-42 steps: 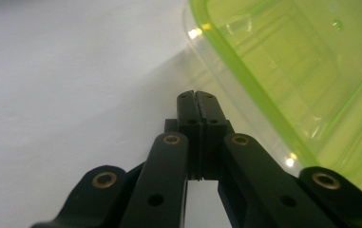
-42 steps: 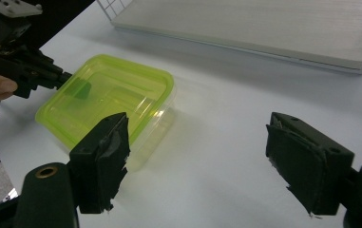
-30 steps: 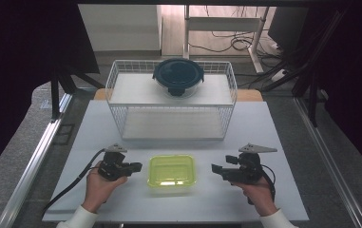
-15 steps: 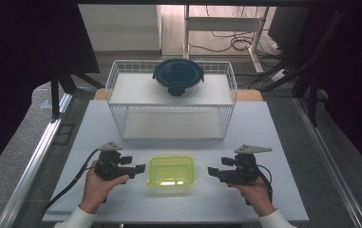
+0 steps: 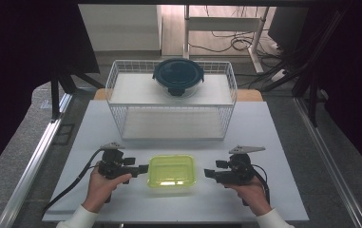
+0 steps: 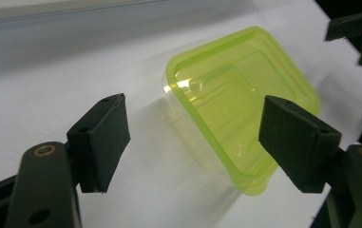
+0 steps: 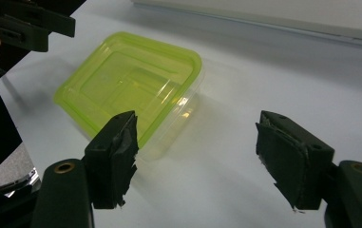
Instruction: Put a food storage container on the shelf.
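White table (image 5: 283, 128) bears a lidded green container (image 5: 172, 172); left tongs (image 5: 141, 168) just opened wide, right tongs (image 5: 209, 174) narrowing, both empty.

No readable text, label, brand, number or sign anywhere in the three views.
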Available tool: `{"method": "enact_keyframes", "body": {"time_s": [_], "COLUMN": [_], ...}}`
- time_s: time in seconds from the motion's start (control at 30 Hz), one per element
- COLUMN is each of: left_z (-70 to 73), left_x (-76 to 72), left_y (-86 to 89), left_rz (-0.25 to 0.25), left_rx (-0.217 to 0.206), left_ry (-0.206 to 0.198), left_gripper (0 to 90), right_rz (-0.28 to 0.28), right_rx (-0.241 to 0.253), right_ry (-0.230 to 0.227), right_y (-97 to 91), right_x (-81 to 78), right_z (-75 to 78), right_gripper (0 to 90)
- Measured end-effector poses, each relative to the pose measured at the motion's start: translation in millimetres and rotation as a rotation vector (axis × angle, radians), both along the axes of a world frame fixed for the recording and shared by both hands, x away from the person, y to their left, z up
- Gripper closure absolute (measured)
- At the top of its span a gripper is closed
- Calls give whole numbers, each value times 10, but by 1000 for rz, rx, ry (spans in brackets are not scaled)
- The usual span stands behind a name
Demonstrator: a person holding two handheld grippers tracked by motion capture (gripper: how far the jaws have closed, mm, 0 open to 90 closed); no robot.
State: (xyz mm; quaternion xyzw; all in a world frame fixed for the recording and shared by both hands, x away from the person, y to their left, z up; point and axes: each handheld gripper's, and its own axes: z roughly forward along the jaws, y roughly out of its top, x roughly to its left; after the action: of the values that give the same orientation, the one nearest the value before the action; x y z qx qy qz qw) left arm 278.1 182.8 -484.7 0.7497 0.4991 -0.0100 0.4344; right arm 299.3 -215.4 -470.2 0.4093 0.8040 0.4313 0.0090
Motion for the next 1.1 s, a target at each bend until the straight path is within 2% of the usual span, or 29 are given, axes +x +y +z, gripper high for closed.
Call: {"method": "enact_keyframes", "body": {"time_s": [0.3, 0.43, 0.57, 0.73, 0.83, 0.93, 1.0, 1.1], "left_z": [-67, -82, -100, -139, -199, -241, -277, -317], "left_x": [33, 43, 43, 43, 58, 74, 81, 89], "left_y": [-36, -36, -38, 20, 48, 45, 39, 23], "left_rz": [-15, -16, -21, -26, -20, -32, -36, -51], "left_rx": [-60, -60, -79, -113, -143, -150, -184, -199], "left_ry": [47, 42, 54, 76, 102, 116, 141, 158], "left_gripper": [278, 297, 309, 321, 336, 364, 399, 428], "right_rz": [11, 11, -4, 5, 9, -1, -8, -9], "right_rx": [20, 28, 49, 60, 77, 100, 115, 136], "right_ry": [31, 43, 63, 83, 105, 135, 154, 176], "right_y": [74, 79, 77, 131, 162, 186, 202, 226], "right_x": [23, 41, 59, 76, 96, 141, 167, 194], "right_z": [-66, -85, -111, -162, -189, -233, -257, -288], "right_gripper": [319, 335, 351, 368, 386, 407, 425, 450]}}
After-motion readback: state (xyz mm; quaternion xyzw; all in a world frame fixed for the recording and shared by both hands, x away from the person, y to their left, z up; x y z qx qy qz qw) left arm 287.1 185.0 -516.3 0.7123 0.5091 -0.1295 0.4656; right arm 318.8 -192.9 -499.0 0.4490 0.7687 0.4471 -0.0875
